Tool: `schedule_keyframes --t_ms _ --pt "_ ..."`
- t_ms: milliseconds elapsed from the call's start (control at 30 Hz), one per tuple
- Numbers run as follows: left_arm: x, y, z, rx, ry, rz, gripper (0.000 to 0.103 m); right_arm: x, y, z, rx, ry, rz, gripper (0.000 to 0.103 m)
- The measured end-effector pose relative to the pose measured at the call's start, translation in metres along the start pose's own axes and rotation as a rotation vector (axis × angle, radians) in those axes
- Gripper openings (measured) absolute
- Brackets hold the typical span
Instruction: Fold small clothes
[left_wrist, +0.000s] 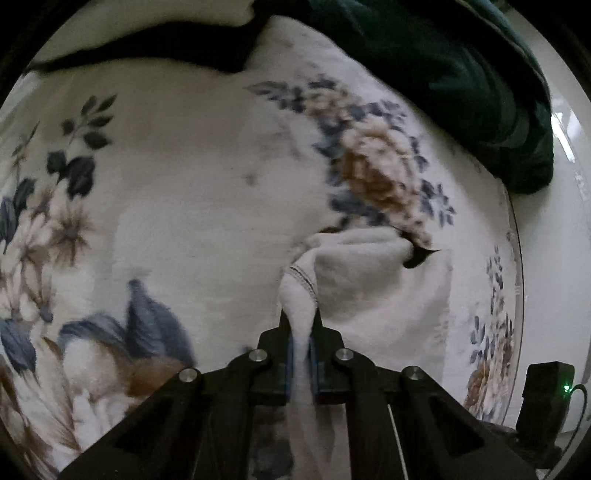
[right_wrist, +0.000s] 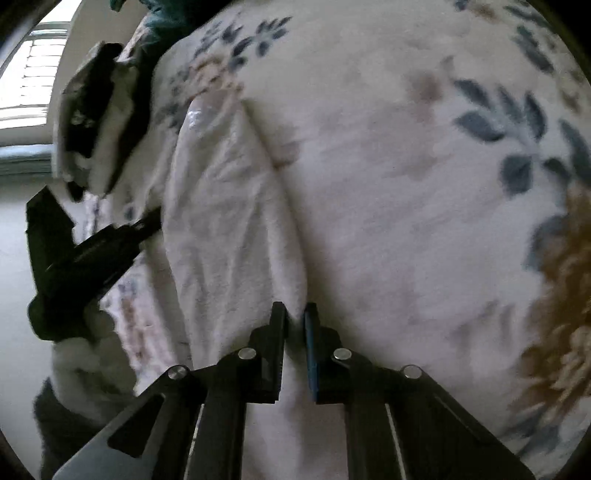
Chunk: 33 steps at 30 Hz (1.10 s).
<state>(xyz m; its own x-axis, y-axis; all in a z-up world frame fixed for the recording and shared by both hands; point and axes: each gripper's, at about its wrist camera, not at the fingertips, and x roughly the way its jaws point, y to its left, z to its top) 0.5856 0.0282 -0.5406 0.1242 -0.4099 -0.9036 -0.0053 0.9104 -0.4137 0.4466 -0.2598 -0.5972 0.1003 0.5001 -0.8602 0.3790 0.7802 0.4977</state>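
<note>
- The small white cloth (left_wrist: 384, 280) lies on the flowery blanket (left_wrist: 177, 177), in the lower right of the left wrist view. In the right wrist view it runs from the upper left down to the bottom middle.
- The left gripper (left_wrist: 302, 332) is squeezed tight on a bunched corner of the cloth. A stitched hem shows just above its tips.
- The right gripper (right_wrist: 294, 317) has its fingers close together with a thin gap. A ridge of the white cloth sits in that gap. I think it is pinching the cloth, but the picture is blurry, so I cannot tell for sure.
- The cloth looks soft, light and floppy. It will sag and bunch up if held at one spot only.
- It looks a bit fuzzy, so I think it will not slip out easily.
- Good places to hold it are the corners and the stitched hem, one in each gripper, so that it can be pulled flat.
- The cloth and the blanket are both pale. It is hard to see where one stops and the other starts, most of all in the right wrist view.
- I cannot tell what kind of clothing it is. Part of it is hidden under the left gripper.
- A dark green cloth (left_wrist: 461, 74) fills the upper right of the left wrist view. It is cut off by the edge.
- Both pictures are blurry. Black things in the upper left of the right wrist view are too fuzzy to name.
</note>
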Motion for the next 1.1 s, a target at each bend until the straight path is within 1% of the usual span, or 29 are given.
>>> schedule_keyframes --t_ms 33,133,167,200,233,267,300,333,367,400,433,500,533,600,667,767,800,833,867,900,933,967,1000,1033,1067,1100 --pt "0.002 0.003 0.0 -0.001 0.003 0.002 0.005 0.0 -0.002 0.001 0.002 -0.006 -0.019 0.01" --pt "0.002 0.006 -0.001 0.0 0.012 -0.02 0.006 -0.006 -0.008 0.003 -0.028 -0.013 -0.117 0.01" --pt "0.001 0.007 -0.002 0.0 0.019 -0.015 0.009 -0.009 -0.01 0.004 -0.027 -0.011 -0.121 0.01" --pt "0.0 0.006 -0.002 -0.009 0.025 -0.023 0.009 -0.012 -0.012 0.004 -0.018 -0.003 -0.106 0.01" --pt "-0.003 0.006 -0.004 -0.024 0.034 -0.053 0.012 -0.017 -0.016 0.002 0.004 0.018 -0.075 0.011" --pt "-0.008 0.006 -0.009 -0.034 0.04 -0.084 0.018 -0.021 -0.018 0.001 0.019 0.039 -0.052 0.013" --pt "-0.018 0.007 -0.019 -0.036 0.035 -0.109 0.021 -0.026 -0.019 -0.003 0.033 0.065 -0.022 0.016" --pt "-0.03 0.008 -0.032 -0.038 0.026 -0.122 0.028 -0.032 -0.019 -0.009 0.037 0.078 0.002 0.027" --pt "-0.041 0.009 -0.049 -0.038 0.023 -0.134 0.035 -0.039 -0.02 -0.02 0.032 0.085 0.011 0.04" --pt "-0.048 0.01 -0.064 -0.039 0.027 -0.142 0.037 -0.044 -0.021 -0.032 0.026 0.091 0.011 0.045" --pt "-0.056 0.012 -0.085 -0.045 0.039 -0.144 0.04 -0.049 -0.023 -0.045 0.021 0.102 0.007 0.047" --pt "-0.066 0.014 -0.122 -0.062 0.073 -0.151 0.041 -0.053 -0.029 -0.073 0.024 0.14 -0.002 0.047" --pt "-0.069 0.015 -0.145 -0.075 0.102 -0.139 0.041 -0.053 -0.033 -0.089 0.028 0.166 -0.001 0.047" --pt "-0.069 0.014 -0.183 -0.095 0.155 -0.139 0.041 -0.051 -0.04 -0.121 0.038 0.213 -0.009 0.047" --pt "-0.062 0.012 -0.226 -0.121 0.226 -0.148 0.041 -0.044 -0.048 -0.155 0.058 0.267 -0.015 0.047" --pt "-0.043 0.007 -0.271 -0.147 0.306 -0.142 0.041 -0.033 -0.065 -0.198 0.099 0.324 -0.015 0.047" --pt "-0.039 0.004 -0.279 -0.14 0.308 -0.136 0.041 -0.028 -0.067 -0.208 0.108 0.331 -0.018 0.047" --pt "-0.038 -0.001 -0.289 -0.117 0.287 -0.111 0.038 -0.023 -0.072 -0.218 0.114 0.339 -0.018 0.047" --pt "-0.041 -0.007 -0.295 -0.088 0.248 -0.096 0.023 -0.017 -0.076 -0.228 0.119 0.348 -0.008 0.047" --pt "-0.044 -0.012 -0.298 -0.066 0.226 -0.077 0.011 -0.013 -0.078 -0.233 0.119 0.346 -0.002 0.045" --pt "-0.047 -0.015 -0.301 -0.052 0.211 -0.064 0.01 -0.011 -0.076 -0.238 0.111 0.337 0.002 0.021" --pt "-0.054 -0.017 -0.302 -0.051 0.18 -0.057 0.01 -0.011 -0.074 -0.245 0.093 0.327 -0.011 0.006" --pt "-0.053 -0.013 -0.307 -0.047 0.172 -0.046 0.01 -0.013 -0.072 -0.249 0.08 0.314 -0.018 0.006" --pt "-0.05 -0.007 -0.309 -0.058 0.186 -0.035 0.009 -0.012 -0.069 -0.25 0.058 0.296 -0.04 0.006" --pt "-0.047 0.002 -0.311 -0.091 0.2 -0.037 0.009 -0.013 -0.068 -0.252 0.037 0.282 -0.073 0.005" --pt "-0.047 0.007 -0.313 -0.109 0.2 -0.048 0.009 -0.009 -0.07 -0.253 0.043 0.274 -0.09 0.005"
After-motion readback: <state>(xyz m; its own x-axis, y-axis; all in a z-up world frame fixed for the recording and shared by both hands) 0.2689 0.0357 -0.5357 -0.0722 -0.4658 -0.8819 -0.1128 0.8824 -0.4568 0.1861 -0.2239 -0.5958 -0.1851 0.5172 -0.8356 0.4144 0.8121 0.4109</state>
